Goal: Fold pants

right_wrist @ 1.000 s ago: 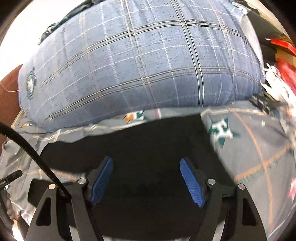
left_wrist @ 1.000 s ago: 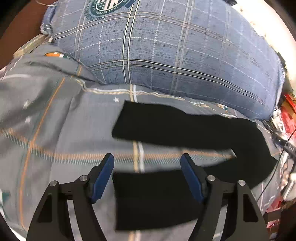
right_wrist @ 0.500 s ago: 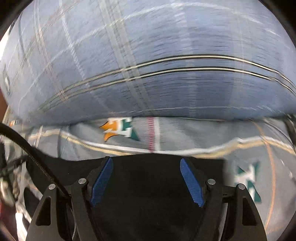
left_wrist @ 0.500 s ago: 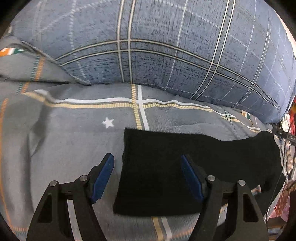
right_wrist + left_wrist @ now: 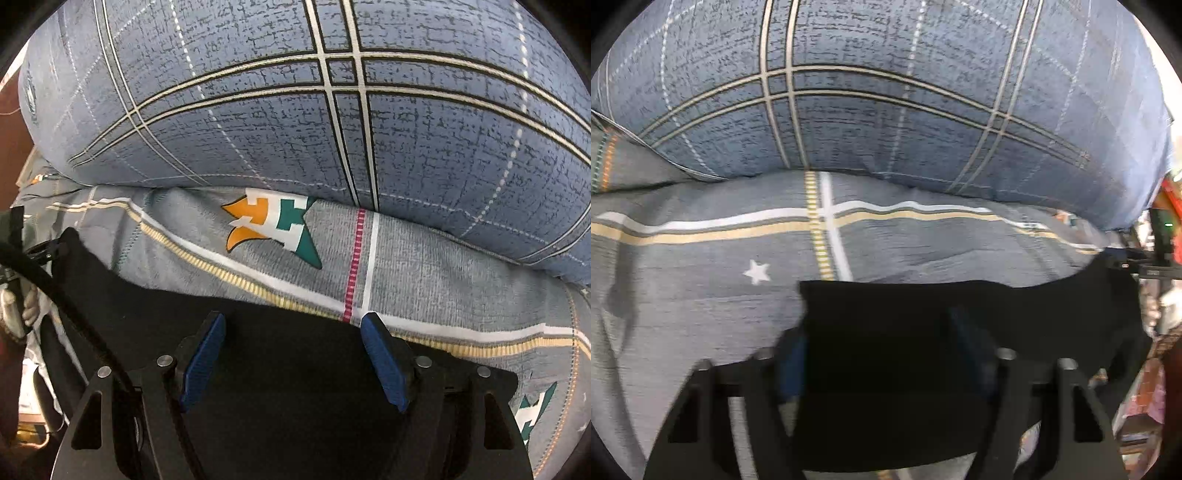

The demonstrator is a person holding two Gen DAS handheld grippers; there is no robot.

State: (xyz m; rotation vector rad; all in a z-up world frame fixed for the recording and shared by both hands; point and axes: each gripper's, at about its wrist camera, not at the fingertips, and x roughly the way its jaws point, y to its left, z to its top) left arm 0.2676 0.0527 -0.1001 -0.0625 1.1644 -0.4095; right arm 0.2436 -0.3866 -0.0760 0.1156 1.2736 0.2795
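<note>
Left wrist view had our left gripper [image 5: 882, 347] spread wide over the black pants [image 5: 923, 332], fingers blurred, nothing pinched. The pants lay flat on the grey bedsheet [image 5: 701, 295], just short of the blue plaid pillow [image 5: 886, 110] along its far edge. Our right gripper [image 5: 295, 354] stood apart too, blue pads [image 5: 384, 365] straddling the black cloth.

two wrist cameras, both low and close over the bed, facing the pillow.

each looks forward along its own fingers: left gripper [image 5: 879, 354], right gripper [image 5: 293, 360]. ahead of both lie the black pants [image 5: 905, 332] [image 5: 288, 354], the grey bedsheet [image 5: 701, 288] [image 5: 424, 266] and the blue checked pillow [image 5: 886, 92] [image 5: 332, 110], all shared by both views.
</note>
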